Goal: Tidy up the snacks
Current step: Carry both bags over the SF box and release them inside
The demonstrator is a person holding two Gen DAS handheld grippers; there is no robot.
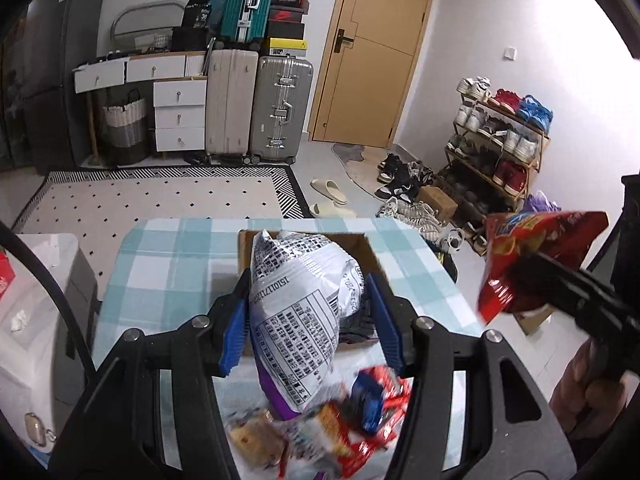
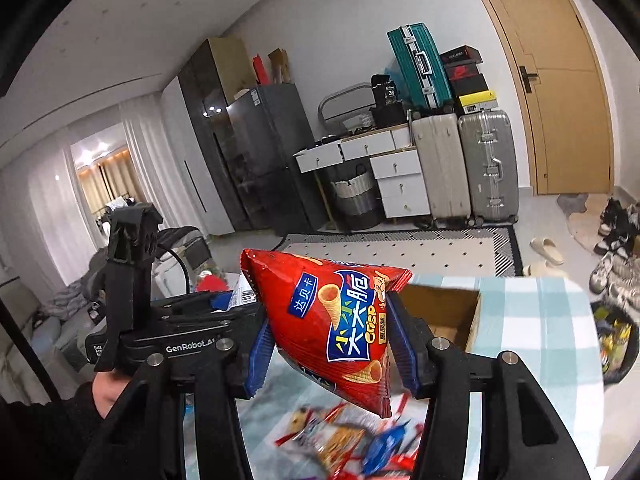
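A: What's nearest the left gripper (image 1: 310,316)?
B: A white bag (image 1: 298,312), back label showing, pinched between its blue pads, jaws partly closed on it. It hangs above the loose snacks (image 1: 332,428) heaped on the table (image 1: 168,264).
A: And the right gripper (image 2: 330,338)?
B: Closed partway on a red bag (image 2: 340,328) of cone crisps, held clear of the table, with the same blurred snacks below.
A: Farther out?
B: An open cardboard box (image 2: 448,312) sits on the checked cloth just past both bags. Beyond it, a patterned rug (image 1: 160,196), then suitcases (image 1: 258,104) and a door (image 1: 372,52).
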